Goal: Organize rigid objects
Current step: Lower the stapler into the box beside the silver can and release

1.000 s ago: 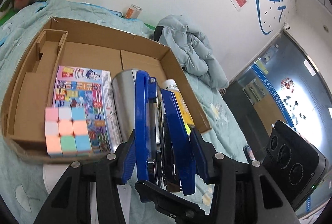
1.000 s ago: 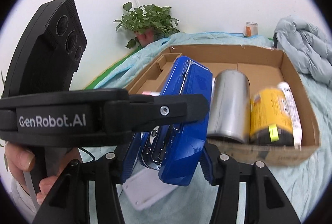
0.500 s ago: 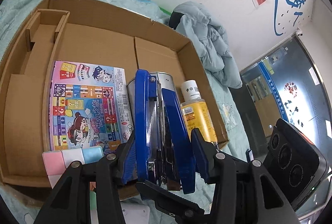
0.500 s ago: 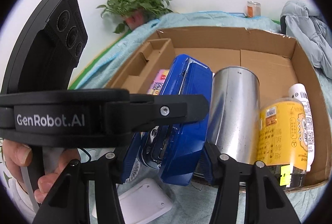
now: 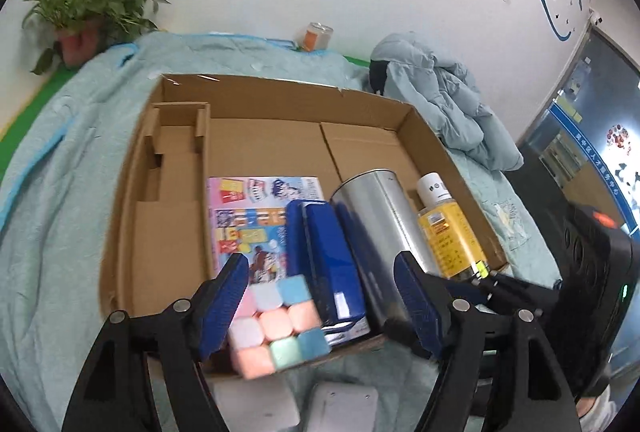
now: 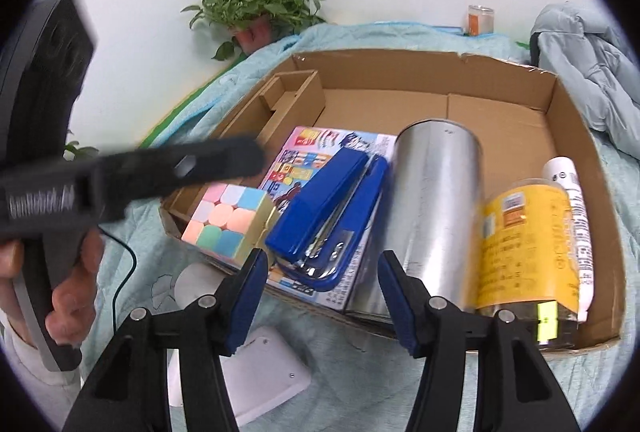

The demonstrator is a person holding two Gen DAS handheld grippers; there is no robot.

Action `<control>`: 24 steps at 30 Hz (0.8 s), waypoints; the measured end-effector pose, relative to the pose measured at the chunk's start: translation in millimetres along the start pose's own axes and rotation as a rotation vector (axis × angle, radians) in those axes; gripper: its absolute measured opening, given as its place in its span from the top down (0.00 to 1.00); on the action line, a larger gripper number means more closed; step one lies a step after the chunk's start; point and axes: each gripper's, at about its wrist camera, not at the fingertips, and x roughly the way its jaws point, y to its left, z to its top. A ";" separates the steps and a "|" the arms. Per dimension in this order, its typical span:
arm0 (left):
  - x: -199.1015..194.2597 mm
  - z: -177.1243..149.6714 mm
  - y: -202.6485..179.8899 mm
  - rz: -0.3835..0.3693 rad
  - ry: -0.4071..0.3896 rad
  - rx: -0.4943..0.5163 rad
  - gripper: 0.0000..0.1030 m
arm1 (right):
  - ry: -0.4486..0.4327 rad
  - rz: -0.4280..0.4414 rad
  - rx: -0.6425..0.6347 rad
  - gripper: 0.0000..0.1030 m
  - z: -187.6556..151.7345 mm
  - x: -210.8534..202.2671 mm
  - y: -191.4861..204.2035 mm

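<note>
White wall, quilted teal cloth (image 5: 72, 191) over the surface. We see both grippers empty: left gripper (image 5: 320, 306) has just been opening, jaws wide; right gripper (image 6: 320, 296) has opened a bit too. Ahead of both, glossy blue stapler (image 6: 324, 207) lies in the cardboard box (image 6: 568, 119) on a printed pkg, betw. pastel cube (image 6: 224, 224) & steel cylinder (image 6: 432, 211).

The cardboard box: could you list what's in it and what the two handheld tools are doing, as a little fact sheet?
container: cardboard box on a light blue blanket
contents: blue stapler, pastel puzzle cube, colourful booklet, steel can, yellow bottle
stapler: lying on the booklet, beside the can
left gripper: jaws just opened, empty
right gripper: jaws just opened, empty
</note>
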 end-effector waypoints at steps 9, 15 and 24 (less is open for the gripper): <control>-51.1 -40.4 30.0 0.045 -0.111 -0.087 0.29 | -0.023 0.007 0.051 0.39 28.9 21.2 2.1; -57.3 -53.7 42.5 0.071 -0.106 -0.108 0.29 | 0.011 -0.064 0.008 0.53 32.8 52.8 7.0; -50.6 -58.2 45.2 0.038 -0.108 -0.107 0.29 | -0.021 -0.112 -0.053 0.73 11.5 33.6 22.0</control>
